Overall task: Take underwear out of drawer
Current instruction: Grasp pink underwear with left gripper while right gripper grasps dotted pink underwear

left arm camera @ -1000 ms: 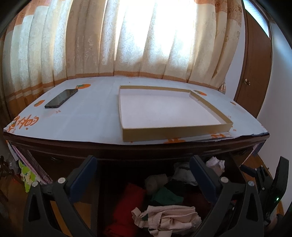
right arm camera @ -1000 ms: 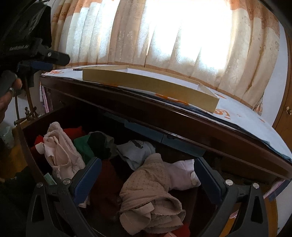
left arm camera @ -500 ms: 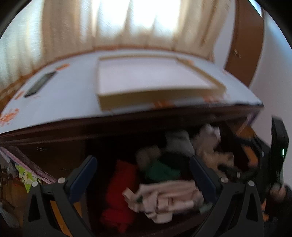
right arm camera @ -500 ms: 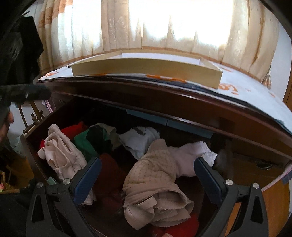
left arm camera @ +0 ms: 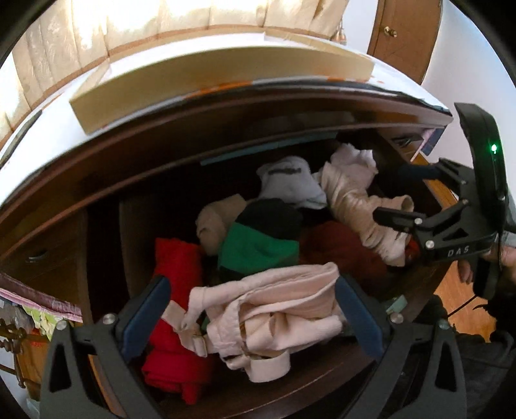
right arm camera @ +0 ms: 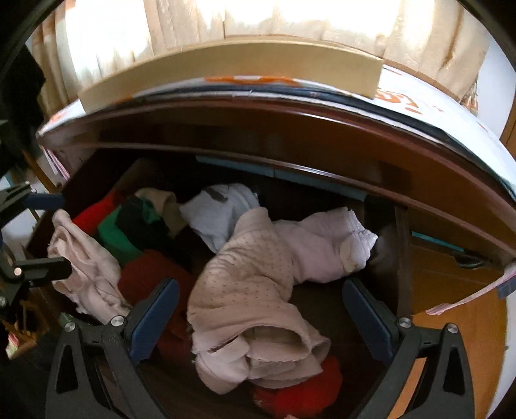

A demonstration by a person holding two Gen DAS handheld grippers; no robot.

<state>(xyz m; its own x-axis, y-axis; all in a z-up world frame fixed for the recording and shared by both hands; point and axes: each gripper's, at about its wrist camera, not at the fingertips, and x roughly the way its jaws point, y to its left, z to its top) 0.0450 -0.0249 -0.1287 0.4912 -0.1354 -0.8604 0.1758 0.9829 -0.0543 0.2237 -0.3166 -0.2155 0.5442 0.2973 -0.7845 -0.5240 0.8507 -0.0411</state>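
The dark wooden drawer (left arm camera: 106, 245) stands pulled open and holds several crumpled garments. My left gripper (left arm camera: 251, 316) is open, its fingers either side of a pale pink garment (left arm camera: 274, 309) at the drawer's front, with a red one (left arm camera: 174, 290) to its left. My right gripper (right arm camera: 258, 319) is open above a beige dotted garment (right arm camera: 248, 290). A white garment (right arm camera: 325, 245), a light grey one (right arm camera: 222, 212), and green and black ones (right arm camera: 129, 228) lie behind. The right gripper also shows in the left wrist view (left arm camera: 400, 193) over the drawer's right end.
A shallow cardboard tray (left arm camera: 206, 80) lies on the white-covered dresser top (right arm camera: 429, 109) just above the drawer. Curtains (right arm camera: 290, 19) hang behind. A wooden door (left arm camera: 406, 35) stands at the right. A shelf with clutter (left arm camera: 29, 309) sits at the left.
Both grippers have dropped from dresser-top level down toward the open drawer and moved closer to the clothes. Both stay open.
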